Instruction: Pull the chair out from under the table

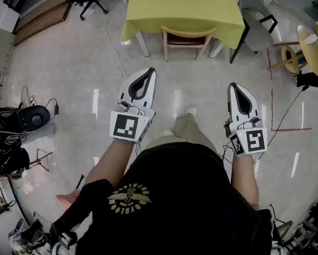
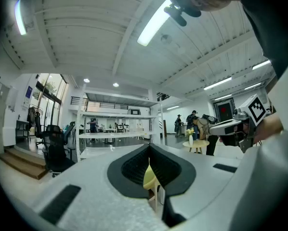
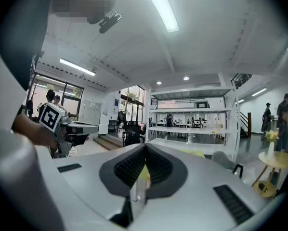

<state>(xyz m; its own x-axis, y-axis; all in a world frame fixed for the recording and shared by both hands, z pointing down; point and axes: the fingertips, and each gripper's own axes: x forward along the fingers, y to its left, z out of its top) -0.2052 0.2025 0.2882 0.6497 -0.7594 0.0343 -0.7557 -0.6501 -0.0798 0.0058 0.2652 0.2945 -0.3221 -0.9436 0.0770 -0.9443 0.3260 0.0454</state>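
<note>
**A:** Okay, left first. What's the white left gripper (image 1: 149, 72) doing?

**B:** Jaws pressed together with nothing between them. It's held level at the person's 11 o'clock, well apart from the table. I'd say it's just carried, since nothing is within reach.

**A:** Chair?

**B:** Light wooden chair with a curved back rail (image 1: 188, 34), 12 o'clock, dead ahead. The seat is tucked under the table with the yellow-green cloth (image 1: 148, 9), so only the back and rear legs show. Not pulled out at all.

**A:** White right gripper (image 1: 235, 87)?

**B:** Same: closed, empty, level, at 1 o'clock. The grey plastic chair (image 1: 256, 23) farther off at 1 o'clock probably isn't the target.

**A:** Next?

**B:** Likely walk in, open the jaws and take the back rail.
</note>
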